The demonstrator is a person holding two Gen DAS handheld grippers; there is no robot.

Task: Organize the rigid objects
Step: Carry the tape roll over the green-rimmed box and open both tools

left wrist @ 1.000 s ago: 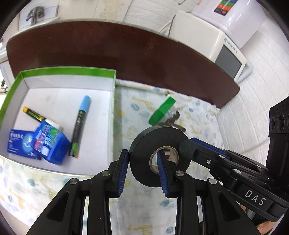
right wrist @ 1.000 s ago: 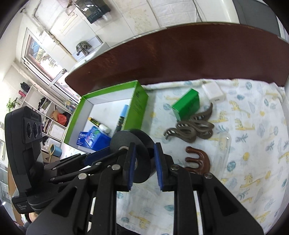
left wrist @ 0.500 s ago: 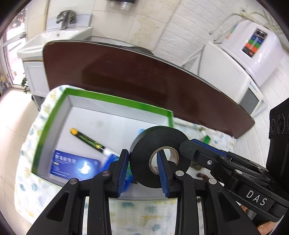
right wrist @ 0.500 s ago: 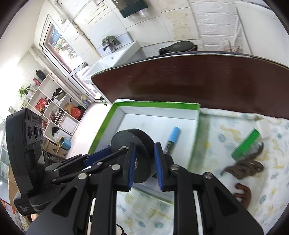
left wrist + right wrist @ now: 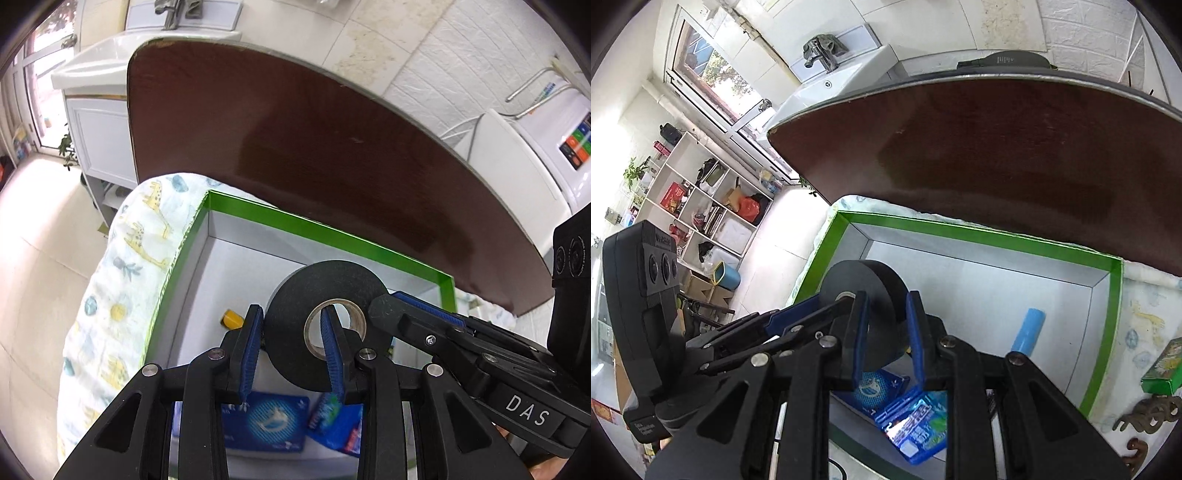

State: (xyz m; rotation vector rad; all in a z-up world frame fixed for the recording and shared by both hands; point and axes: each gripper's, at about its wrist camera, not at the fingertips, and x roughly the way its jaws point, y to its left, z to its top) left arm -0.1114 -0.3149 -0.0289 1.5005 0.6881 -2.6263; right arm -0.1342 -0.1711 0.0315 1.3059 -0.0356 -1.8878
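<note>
White tile walls and a washbasin stand behind a dark brown tabletop [image 5: 332,155], part of it covered by one pale cloth printed with giraffes [image 5: 140,236]. On that cloth sits one shallow box with green walls and a white floor [image 5: 979,236]. Two grippers hold a single roll of black tape [image 5: 325,291] over the box, above its near left part. The left gripper [image 5: 291,350] pinches the roll's wall, one blue pad on the outer rim and the other inside the cardboard core. The right gripper [image 5: 886,332] clamps the same roll across its width, a pad on each flat face, its fingers close together. Inside the box, counted from both views: one flat blue packet with a round white emblem [image 5: 269,424], one blue and green wrapped pack [image 5: 916,421] beside it, one marker with a light blue cap [image 5: 1028,330] lying toward the right wall, and one yellow end of a pen [image 5: 232,318] showing just left of the tape. Outside the box on the cloth, at the right edge of the right wrist view, lie one small green box [image 5: 1163,369] and two brown hair claws, a lighter one [image 5: 1148,413] and a darker one [image 5: 1137,454] only partly in frame.
</note>
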